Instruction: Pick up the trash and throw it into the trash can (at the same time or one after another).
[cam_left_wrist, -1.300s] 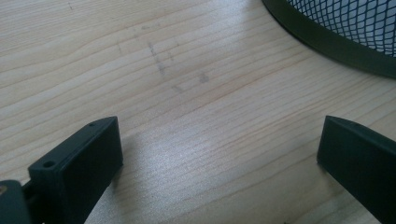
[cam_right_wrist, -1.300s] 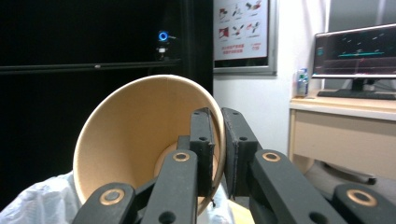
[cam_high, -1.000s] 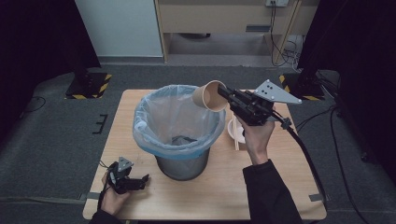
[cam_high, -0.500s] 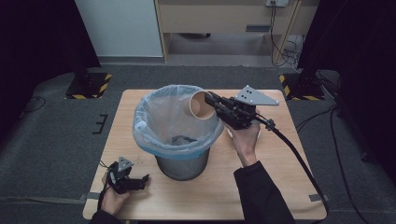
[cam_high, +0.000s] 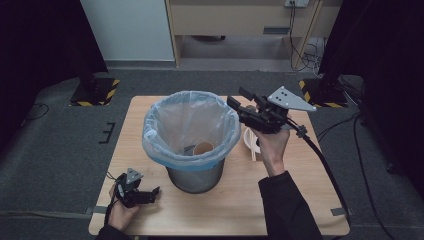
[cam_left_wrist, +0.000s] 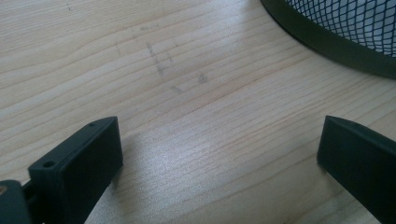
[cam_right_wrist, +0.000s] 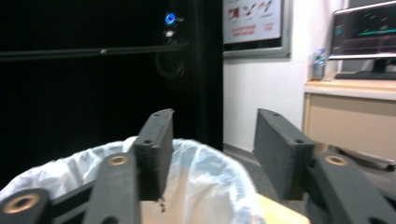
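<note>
High view, near to far: at the near left corner of the wooden table (cam_high: 300, 200), the left gripper (cam_high: 150, 194) rests low on the surface in the person's left hand (cam_high: 120, 212). Its jaws stand wide apart with nothing between them, as the left gripper view confirms, where bare wood and the dark base rim of the mesh bin (cam_left_wrist: 336, 32) appear. Mid-table stands the bin (cam_high: 192, 177), lined with a pale blue plastic bag (cam_high: 165, 145) folded over its rim. A brown paper cup (cam_high: 203, 148) lies inside, near the bottom, mouth turned upward toward the camera. To the right of the bin, white plates or lids (cam_high: 250, 142), hard to identify, lie on the table. Toward the far right edge, the right gripper (cam_high: 240, 102) is held above the bin's rim, its jaws parted and empty; the right gripper view shows the two black jaws spread over the bag's edge (cam_right_wrist: 210, 172).

The cup is judged light, thin-walled and easily crushed; a gentle pinch across its rim would likely suit. The bag is soft and slippery, so it offers little support.
</note>
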